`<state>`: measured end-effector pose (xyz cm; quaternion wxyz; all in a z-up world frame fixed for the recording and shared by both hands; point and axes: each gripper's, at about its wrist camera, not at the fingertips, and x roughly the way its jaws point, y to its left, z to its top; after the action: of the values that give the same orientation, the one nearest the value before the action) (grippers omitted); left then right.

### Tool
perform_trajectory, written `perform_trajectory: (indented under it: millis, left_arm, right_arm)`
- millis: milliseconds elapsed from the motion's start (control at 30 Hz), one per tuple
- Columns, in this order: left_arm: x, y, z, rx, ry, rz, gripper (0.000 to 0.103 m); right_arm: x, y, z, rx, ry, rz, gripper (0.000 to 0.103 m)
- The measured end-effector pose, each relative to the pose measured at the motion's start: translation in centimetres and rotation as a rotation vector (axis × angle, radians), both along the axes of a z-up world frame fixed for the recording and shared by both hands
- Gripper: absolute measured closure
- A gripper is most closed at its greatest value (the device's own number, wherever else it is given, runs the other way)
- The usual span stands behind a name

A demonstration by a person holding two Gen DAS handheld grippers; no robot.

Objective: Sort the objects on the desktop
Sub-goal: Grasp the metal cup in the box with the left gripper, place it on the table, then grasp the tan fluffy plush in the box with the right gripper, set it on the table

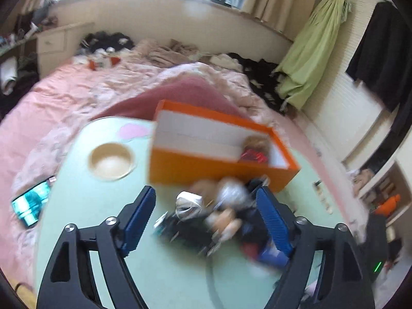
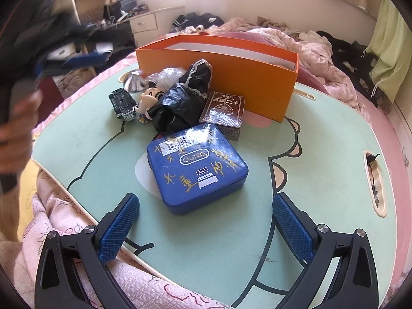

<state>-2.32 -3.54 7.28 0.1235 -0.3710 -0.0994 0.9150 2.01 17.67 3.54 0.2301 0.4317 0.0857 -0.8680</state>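
Across the green lap table (image 2: pixel 322 139), just ahead of our wide-open, empty right tongs (image 2: pixel 206 221), we judge the blue tin (image 2: pixel 197 168) stiff and slick, best pinched by its side edges, with our left tongs (image 1: pixel 206 213) equally agape and empty.

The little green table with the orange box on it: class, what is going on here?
A person holding a gripper in each hand is sorting clutter into the orange box. Both the left gripper and the right gripper are open and empty. The right one hovers near the blue tin; the left hangs above the blurred pile. A card box, black bag and toy car wait outside the box.
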Motion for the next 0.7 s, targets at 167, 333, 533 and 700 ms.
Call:
perform_trajectory:
  millis: [167,333,533,700]
  left_arm:
    - [4.3,0.1,-3.5,-0.153,0.003,0.043,0.022]
    - [4.3,2.0,-6.3,-0.205,-0.018,0.018,0.018]
    - [4.7,4.2,-7.5,-0.283,0.045,-0.003,0.000]
    - [5.0,4.4,-7.8,-0.279,0.066,0.004,0.000]
  right_arm:
    - [0.0,0.2,0.0,0.001,0.000,0.000,0.000]
    - [0.1,0.3,-0.1,0.003,-0.001,-0.003,0.000]
    - [0.3,0.6,-0.2,0.003,0.001,-0.007,0.000]
    - [0.3,0.6,-0.2,0.003,0.000,-0.007,0.000]
